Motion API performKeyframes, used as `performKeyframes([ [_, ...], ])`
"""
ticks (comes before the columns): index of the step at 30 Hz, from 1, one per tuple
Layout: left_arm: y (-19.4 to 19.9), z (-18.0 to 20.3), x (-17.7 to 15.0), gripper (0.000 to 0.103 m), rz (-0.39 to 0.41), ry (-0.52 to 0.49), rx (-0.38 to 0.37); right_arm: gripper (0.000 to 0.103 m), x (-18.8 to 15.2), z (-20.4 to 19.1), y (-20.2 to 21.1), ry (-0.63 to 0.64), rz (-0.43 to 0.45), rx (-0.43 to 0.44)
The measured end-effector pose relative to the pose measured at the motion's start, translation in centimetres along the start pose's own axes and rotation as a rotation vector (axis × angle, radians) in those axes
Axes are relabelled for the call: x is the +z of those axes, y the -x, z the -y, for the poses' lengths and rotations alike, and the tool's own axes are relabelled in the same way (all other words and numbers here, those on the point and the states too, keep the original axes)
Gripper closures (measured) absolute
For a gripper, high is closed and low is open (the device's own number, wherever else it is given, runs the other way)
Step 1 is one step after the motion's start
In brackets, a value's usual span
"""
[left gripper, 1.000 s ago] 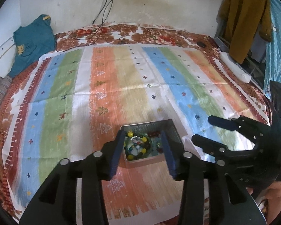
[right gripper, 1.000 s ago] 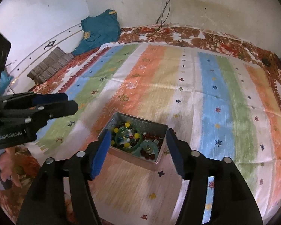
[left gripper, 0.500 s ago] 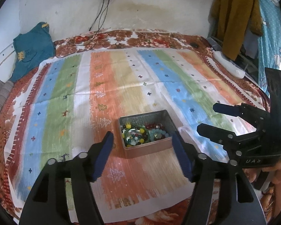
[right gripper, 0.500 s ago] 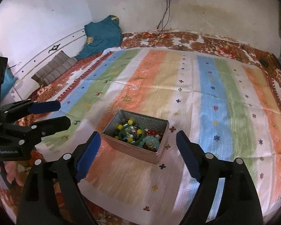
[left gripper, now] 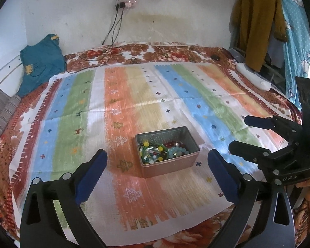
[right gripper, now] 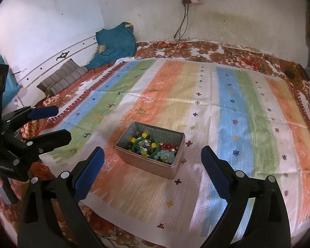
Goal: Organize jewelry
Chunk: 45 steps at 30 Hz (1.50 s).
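A small metal box (left gripper: pixel 176 164) (right gripper: pixel 155 166) sits on the striped cloth. It holds a heap of bead jewelry (left gripper: pixel 162 152) (right gripper: pixel 152 147): a green bangle, yellow, dark and red beads and a pale blue bead bracelet. My left gripper (left gripper: pixel 158 176) is open and empty, held back from the box on its near side. My right gripper (right gripper: pixel 153 172) is open and empty too, also back from the box. Each gripper shows in the other's view, the right one (left gripper: pixel 246 133) at right and the left one (right gripper: pixel 57 123) at left.
The striped cloth (left gripper: pixel 134 95) covers a floral bed (left gripper: pixel 146 52). A teal shirt (left gripper: pixel 40 62) and striped pillows (left gripper: pixel 1 111) lie at the left. Cables (left gripper: pixel 111 39) hang from a wall socket. Clothes (left gripper: pixel 256 22) hang at right, above a white object (left gripper: pixel 253 77).
Both grippers have pulled back and up from the box, and their jaws have opened wider. The box and the jewelry have stayed in place.
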<state>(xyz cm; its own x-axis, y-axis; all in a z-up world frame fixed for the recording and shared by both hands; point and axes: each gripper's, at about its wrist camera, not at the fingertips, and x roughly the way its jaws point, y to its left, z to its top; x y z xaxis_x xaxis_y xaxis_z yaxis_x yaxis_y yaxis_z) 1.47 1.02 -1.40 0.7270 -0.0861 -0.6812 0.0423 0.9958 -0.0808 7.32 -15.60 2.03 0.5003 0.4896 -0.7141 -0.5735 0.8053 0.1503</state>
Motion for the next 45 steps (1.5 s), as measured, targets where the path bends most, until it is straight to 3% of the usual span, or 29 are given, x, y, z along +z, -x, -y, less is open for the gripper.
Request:
performKeyframes([
  [25,1.6,0.9,-0.8,0.006,0.089,-0.042,0.037,0.006,-0.6,-0.6,1.1,0.032,0.041,0.002],
  [45,1.9,0.9,-0.8,0.006,0.103,-0.040,0.035,0.005,-0.7,-0.6,1.7,0.036,0.070,0.016],
])
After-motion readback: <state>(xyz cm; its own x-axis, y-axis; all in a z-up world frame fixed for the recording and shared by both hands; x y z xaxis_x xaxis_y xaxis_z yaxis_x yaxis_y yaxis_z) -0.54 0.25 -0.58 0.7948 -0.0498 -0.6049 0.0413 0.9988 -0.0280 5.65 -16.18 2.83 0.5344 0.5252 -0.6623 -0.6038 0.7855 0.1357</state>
